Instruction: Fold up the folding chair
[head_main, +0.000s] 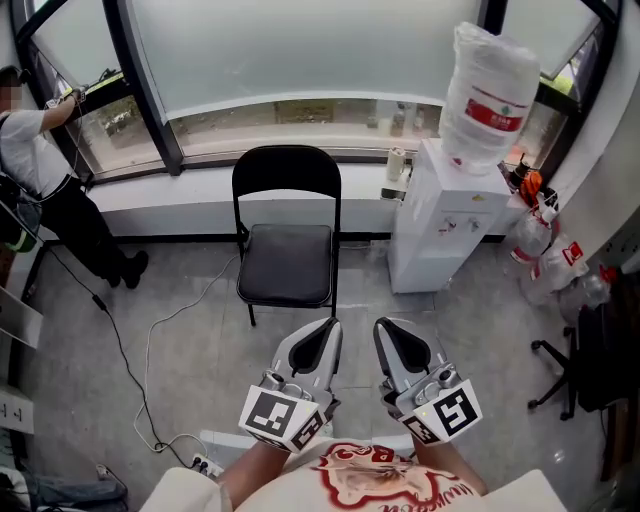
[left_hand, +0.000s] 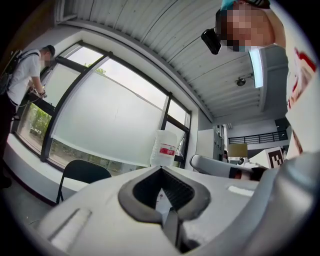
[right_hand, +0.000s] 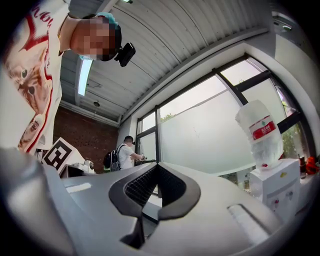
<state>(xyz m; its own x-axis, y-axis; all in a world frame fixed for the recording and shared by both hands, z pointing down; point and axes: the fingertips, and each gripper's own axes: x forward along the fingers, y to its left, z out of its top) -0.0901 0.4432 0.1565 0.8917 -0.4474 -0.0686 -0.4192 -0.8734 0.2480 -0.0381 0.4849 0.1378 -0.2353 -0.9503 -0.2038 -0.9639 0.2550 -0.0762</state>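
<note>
Since folding chair (head_main: 287, 235) stands fully open by window, well ahead of both grippers, step in hand looks like plain approach.
- left gripper (head_main: 322, 332): jaws pressed together, nothing in them
- right gripper (head_main: 388, 332): same, closed tight, empty
- imo open jaws before reaching chair
- one gripper on backrest (head_main: 286, 170) top, other under front edge of seat (head_main: 286, 265), tip seat up toward back
- watch cable (head_main: 148, 365) on floor at chair's left, water dispenser (head_main: 440, 220) close on its right
</note>
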